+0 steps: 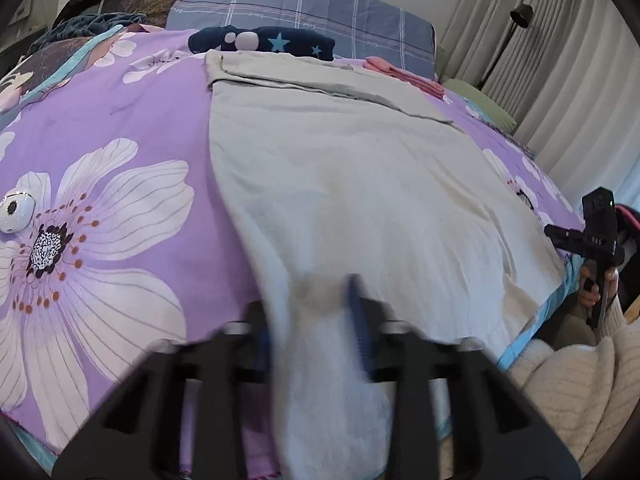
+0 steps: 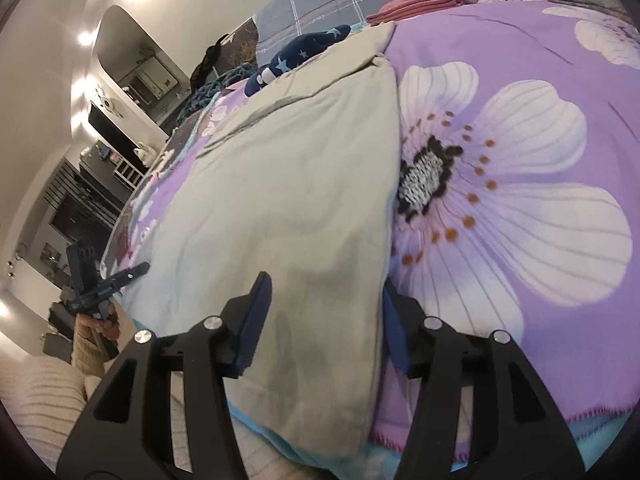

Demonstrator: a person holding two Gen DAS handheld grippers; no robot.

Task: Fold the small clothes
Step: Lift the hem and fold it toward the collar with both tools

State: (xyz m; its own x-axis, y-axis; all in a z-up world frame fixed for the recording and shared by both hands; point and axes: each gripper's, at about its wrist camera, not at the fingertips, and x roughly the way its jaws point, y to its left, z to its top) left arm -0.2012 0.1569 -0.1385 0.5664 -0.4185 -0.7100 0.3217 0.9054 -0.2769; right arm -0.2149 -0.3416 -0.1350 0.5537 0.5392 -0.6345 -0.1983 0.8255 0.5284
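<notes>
Nearest, at the bed's front edge, the left tool [image 1: 320,312] is seen clamped on the near hem of the pale grey garment [image 1: 340,168]; the view there is blurred, but cloth is bunched between its blue pads [image 1: 362,320]. In the right wrist view the right tool [image 2: 324,320] straddles the opposite near corner of the same garment [image 2: 288,184]. Its jaws are part-way apart with cloth between them, and a firm pinch cannot be confirmed.

The garment is spread lengthwise on the purple flowered bedspread [image 1: 120,128], its far end already turned over in 1 band. Beyond it, a navy star-printed item [image 1: 264,42] and a folded pink item [image 1: 404,74] are laid near the plaid pillow [image 1: 304,4].

The step in hand is judged to be the taking of the 2 near corners. Next, the right tool's grip would need to be secured, then both corners lifted together and carried towards the far end, kept level so the fold lands square.
</notes>
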